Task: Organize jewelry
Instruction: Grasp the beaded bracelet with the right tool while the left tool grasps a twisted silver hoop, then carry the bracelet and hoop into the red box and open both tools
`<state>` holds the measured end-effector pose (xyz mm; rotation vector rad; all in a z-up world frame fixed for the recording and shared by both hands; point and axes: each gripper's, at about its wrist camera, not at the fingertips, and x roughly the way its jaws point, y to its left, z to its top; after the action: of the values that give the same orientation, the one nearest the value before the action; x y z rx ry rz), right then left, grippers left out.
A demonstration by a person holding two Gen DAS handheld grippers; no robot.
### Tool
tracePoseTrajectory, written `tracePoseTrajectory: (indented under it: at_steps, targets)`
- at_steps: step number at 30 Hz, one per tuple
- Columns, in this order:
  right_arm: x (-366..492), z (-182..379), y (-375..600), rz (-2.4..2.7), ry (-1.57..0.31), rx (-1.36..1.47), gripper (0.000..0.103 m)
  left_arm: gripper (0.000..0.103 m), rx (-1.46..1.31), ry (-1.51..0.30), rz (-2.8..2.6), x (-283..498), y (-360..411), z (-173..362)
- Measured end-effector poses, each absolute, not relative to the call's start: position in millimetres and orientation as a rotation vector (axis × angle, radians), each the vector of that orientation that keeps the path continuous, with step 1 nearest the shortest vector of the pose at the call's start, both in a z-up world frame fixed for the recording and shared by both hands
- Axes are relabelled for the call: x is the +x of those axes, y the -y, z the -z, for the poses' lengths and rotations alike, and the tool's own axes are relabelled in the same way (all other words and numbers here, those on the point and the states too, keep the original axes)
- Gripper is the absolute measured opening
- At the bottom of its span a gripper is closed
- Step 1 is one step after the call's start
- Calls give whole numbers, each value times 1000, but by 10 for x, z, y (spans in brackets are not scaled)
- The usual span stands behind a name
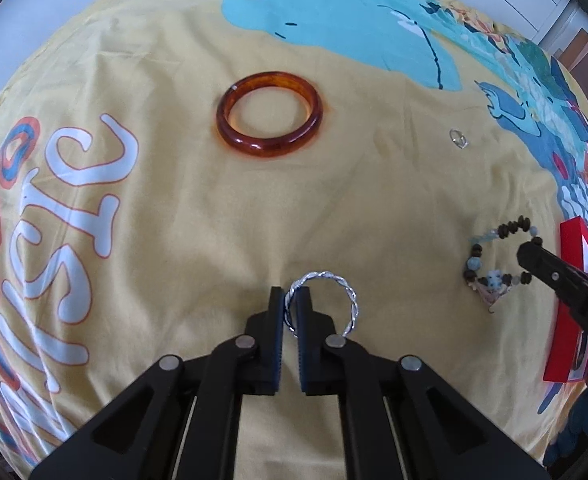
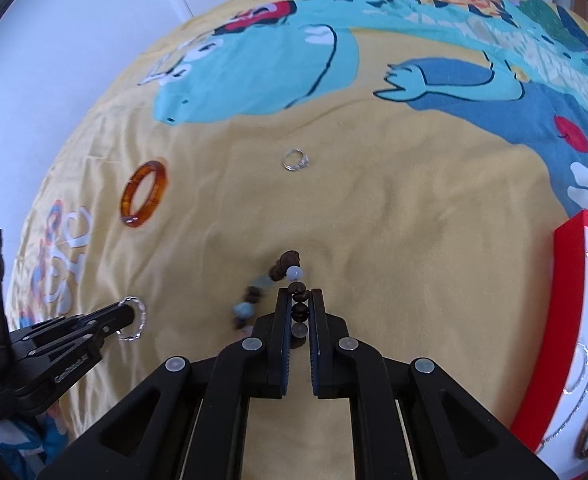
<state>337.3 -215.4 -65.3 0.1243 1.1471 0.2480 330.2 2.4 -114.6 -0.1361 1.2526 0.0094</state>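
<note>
Both grippers are loaded, by my read. My left gripper [image 1: 289,300] is clamped nearly closed on one side of the twisted silver bangle [image 1: 326,300], with the rest of the loop sticking out past the fingers to the right, over the yellow printed bedspread [image 1: 173,240]. My right gripper [image 2: 300,300] is pinched down on the beaded bracelet [image 2: 294,280]: dark beads sit stacked between the fingers, and the pale beads trail off to the left, blurred, so I can't tell if the strand is fully off the cloth. The red-and-white jewelry box [image 2: 574,264] sits at the right edge, near the right gripper; in the right wrist view it already holds what look like a thin silver chain and a couple of rings or bangles, so some sorting looks done. Still out on the bedspread: the amber bangle [image 1: 267,114] up the middle, well apart from both grippers, and a small silver ring [image 1: 458,139] further right. So I judge it roughly mid-task: two pieces in hand need to go to the box, then two pickups remain.
</note>
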Motion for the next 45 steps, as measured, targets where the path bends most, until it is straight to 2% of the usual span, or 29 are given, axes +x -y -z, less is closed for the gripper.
tracePoseTrajectory:
  at_steps: [14,25,31,45]
  targets:
    - [2867,-187,2431,-284,-997,184,8,5,-88,-1176,6,3039,184,602]
    - [2438,-583,3267,-164,-918,215,8,5,-46,-1133,167,2939,1114,303]
    - [2232,-543,3804,-74,-932,230,8,5,-24,-1133,257,2865,1699,283]
    - [2067,23,4513,8,-1030,282,8,5,51,-1180,446,2686,2987,558]
